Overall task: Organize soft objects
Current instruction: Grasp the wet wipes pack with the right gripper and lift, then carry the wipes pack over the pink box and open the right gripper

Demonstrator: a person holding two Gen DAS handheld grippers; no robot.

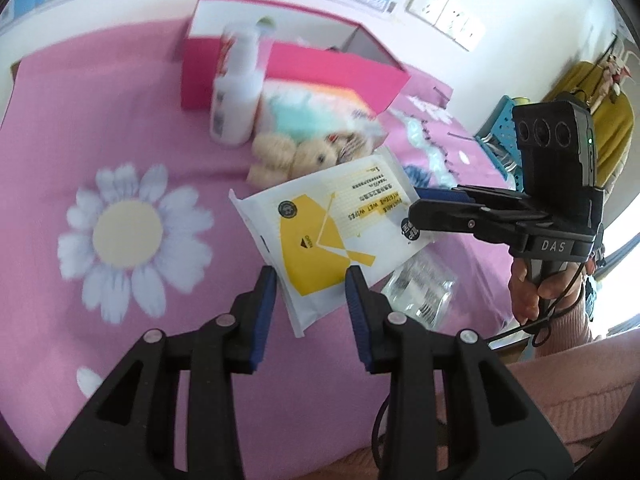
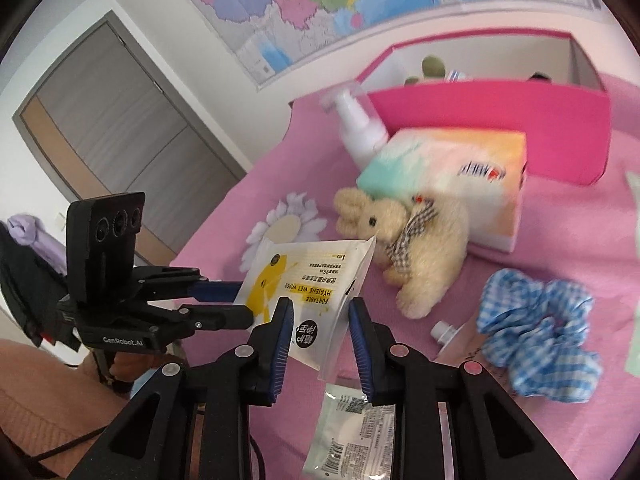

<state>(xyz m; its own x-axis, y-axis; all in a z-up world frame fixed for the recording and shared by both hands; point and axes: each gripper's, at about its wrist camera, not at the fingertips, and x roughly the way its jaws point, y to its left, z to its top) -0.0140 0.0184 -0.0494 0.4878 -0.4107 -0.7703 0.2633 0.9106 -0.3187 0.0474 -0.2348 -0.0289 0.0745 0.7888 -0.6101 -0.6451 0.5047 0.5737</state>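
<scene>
Both grippers – left gripper (image 1: 310,280) and right gripper (image 2: 320,312) – stand with jaws apart around opposite ends of the wet wipes pack (image 1: 332,216), neither visibly clamped. Pack sits lifted, well short of the pink box (image 2: 500,128) – likely mid-handoff; next, one closes and carries it boxward.

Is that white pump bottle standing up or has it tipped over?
Tipped: the white pump bottle slants, its base beside the tissue pack and its pump head toward the pink box. Whether they touch is unclear.

One wipes pack (image 2: 316,276); one plush rabbit (image 2: 416,236); one scrunchie (image 2: 536,316); one pump bottle (image 2: 360,128); one box (image 2: 500,120).
</scene>
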